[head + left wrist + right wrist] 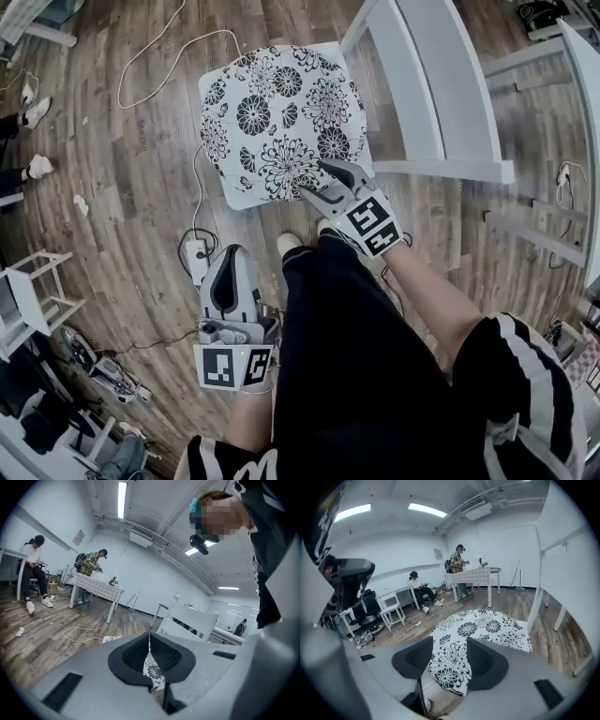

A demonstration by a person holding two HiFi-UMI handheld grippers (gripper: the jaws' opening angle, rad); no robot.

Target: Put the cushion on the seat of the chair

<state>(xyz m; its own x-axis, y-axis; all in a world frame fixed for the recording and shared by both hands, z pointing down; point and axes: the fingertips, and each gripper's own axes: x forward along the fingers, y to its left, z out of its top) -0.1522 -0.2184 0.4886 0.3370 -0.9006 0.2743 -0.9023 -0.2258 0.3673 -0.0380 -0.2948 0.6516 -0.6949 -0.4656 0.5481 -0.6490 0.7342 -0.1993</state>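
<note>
Finds the black-and-white flowered cushion (281, 112) (487, 625) lying flat on the seat of the white chair (450, 171), square to it and covering nearly all of it, with the backrest (412, 84) rising along one side. Stands at the chair's front, in black trousers (366, 375), with a white shoe (289, 242) just short of the chair.

Holds the right gripper (314, 180) (450, 651) at the chair's front corner, on the backrest side, low over the cushion and with jaws spread wide. Sees, in the right gripper view, the cushion's near corner lying in the gap between the two dark pads (485, 660), beneath them and not pinched. Cannot tell whether either pad touches the fabric. Shows its marker cube (370, 225) just off the chair's front edge.

Holds the left gripper (230, 251) (150, 637) well back from the chair, beside the trouser leg and over the wooden floor (122, 169). Points it toward the chair, with jaws pressed together at the tips and nothing gripped between them. Catches only a sliver of the cushion's pattern (152, 672) through the opening below the closed tips.

Notes a white power strip (197, 258) on the floor between the left gripper and the chair. Shows, far from the chair in the left gripper view, a seated person (33, 569) and a standing person (93, 564) at a table (96, 587).
</note>
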